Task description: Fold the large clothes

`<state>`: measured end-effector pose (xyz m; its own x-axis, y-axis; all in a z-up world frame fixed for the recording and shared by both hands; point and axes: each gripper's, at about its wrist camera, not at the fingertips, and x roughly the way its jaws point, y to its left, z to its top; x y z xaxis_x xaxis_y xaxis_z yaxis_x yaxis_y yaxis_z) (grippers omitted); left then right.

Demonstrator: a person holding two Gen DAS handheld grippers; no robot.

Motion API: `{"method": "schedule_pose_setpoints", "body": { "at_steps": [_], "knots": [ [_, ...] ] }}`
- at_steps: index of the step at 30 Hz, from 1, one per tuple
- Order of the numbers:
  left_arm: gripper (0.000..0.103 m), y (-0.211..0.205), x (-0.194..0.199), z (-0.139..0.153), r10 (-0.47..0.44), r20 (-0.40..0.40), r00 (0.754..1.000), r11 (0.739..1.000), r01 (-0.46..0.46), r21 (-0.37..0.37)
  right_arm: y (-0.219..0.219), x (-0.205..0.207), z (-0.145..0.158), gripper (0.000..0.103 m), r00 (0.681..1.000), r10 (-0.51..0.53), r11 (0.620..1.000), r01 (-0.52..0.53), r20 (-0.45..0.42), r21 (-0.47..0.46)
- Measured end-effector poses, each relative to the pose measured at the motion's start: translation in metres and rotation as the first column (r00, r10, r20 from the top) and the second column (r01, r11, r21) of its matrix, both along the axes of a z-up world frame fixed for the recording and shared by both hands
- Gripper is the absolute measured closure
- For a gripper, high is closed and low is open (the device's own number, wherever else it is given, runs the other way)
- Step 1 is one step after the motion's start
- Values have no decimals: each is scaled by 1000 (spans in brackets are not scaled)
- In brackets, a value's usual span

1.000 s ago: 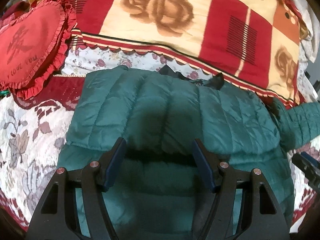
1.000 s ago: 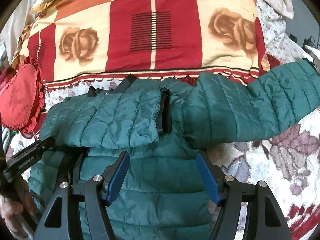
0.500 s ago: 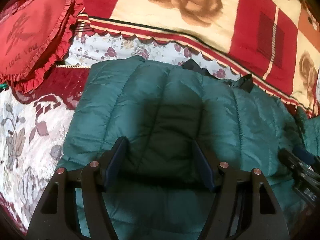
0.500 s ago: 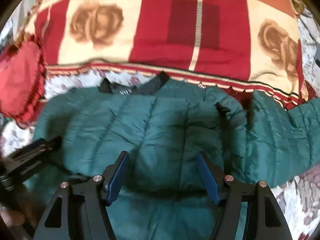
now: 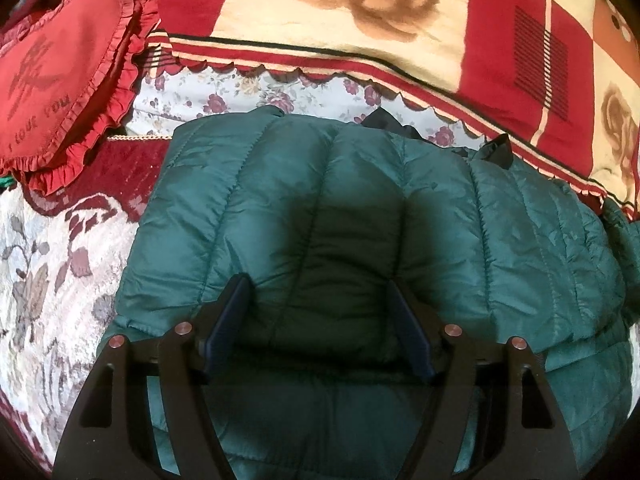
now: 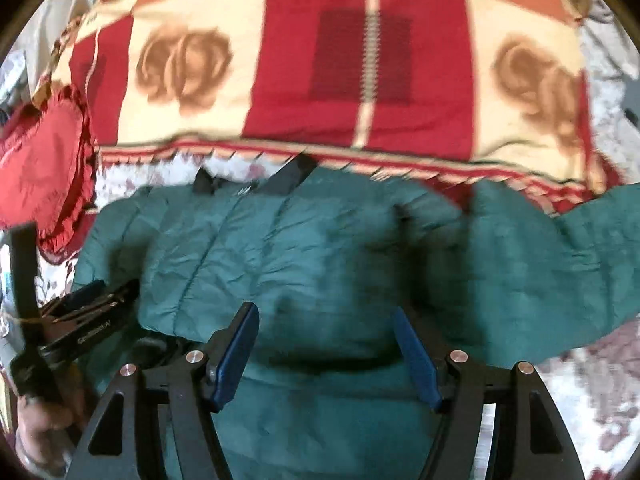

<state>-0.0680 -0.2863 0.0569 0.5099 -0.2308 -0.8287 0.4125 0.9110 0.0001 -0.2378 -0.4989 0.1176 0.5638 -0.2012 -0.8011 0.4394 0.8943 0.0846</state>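
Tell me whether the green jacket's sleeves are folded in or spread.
One folded, one spread. One sleeve lies across the green jacket; the other sleeve reaches out over the floral bedspread.

Both tools [image 5: 320, 320] [image 6: 326, 344] agape, empty

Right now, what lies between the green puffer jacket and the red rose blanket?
A strip of floral bedsheet, plus the jacket's black collar, short of the blanket; clearest in the left wrist view.

Two cameras look down from close above.
Both face the puffy green quilted jacket [image 5: 360, 216] [image 6: 320, 248] and the red-and-cream rose blanket [image 5: 380, 12] [image 6: 360, 72].
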Motion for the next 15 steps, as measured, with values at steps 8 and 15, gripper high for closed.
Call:
{"method": "schedule_pose_setpoints", "body": {
  "at_steps": [8,15],
  "knots": [
    [30,4,0,-1,6,-1,1000,1000,-6,-25,-108,-90,31,26,953,-300,951,302,30,-62],
    [29,3,-1,-2,7,0,1000,999,-7,-31,-195,-138,46,26,853,-520,850,522,42,-75]
  ]
}}
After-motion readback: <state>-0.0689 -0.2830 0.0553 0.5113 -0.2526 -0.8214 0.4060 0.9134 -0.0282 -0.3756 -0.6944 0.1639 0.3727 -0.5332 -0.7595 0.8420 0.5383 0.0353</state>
